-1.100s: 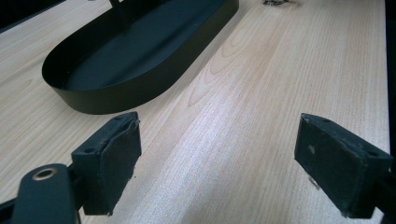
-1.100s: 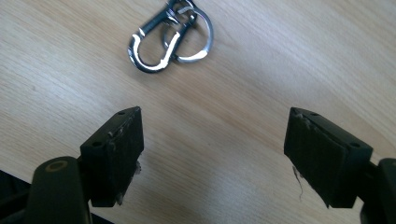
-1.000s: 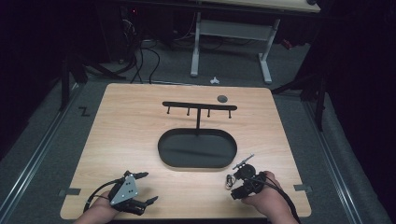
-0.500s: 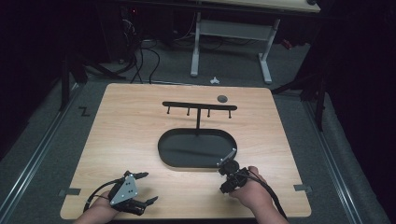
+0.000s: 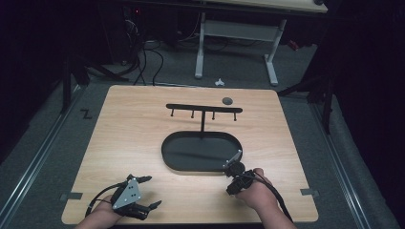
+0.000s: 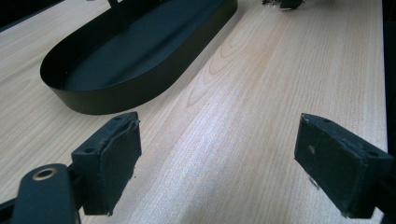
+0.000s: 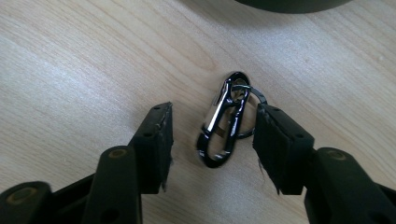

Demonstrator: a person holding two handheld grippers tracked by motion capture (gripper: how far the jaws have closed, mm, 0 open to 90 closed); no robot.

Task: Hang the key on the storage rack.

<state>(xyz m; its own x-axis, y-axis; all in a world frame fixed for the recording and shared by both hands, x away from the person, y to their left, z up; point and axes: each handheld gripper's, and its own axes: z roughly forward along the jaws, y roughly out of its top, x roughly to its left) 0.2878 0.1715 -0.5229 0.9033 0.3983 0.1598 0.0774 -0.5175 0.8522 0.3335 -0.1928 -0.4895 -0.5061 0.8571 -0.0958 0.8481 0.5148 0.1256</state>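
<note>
A shiny black carabiner (image 7: 223,123) with a key ring on it lies flat on the wooden table. My right gripper (image 7: 212,135) points down over it with a jaw on each side. Its jaws have just been closing. The left pad still stands clear of the clip, and the right pad (image 7: 273,140) is right at the ring. In the high view the right gripper (image 5: 235,177) sits just off the near right end of the black oval tray (image 5: 167,152). My left gripper (image 5: 152,192) rests at the front left, open with nothing between its pads (image 6: 114,158).
A black T-shaped hook stand (image 5: 203,109) rises from the tray's far side. A small grey disc (image 5: 227,100) lies near the table's far edge. The tray wall (image 6: 116,93) is ahead of the left gripper. Tape marks (image 5: 70,196) sit at the front corners.
My right hand has moved left and slightly forward, to the tray's near right end, and its jaws have narrowed. The left hand has stayed put.
</note>
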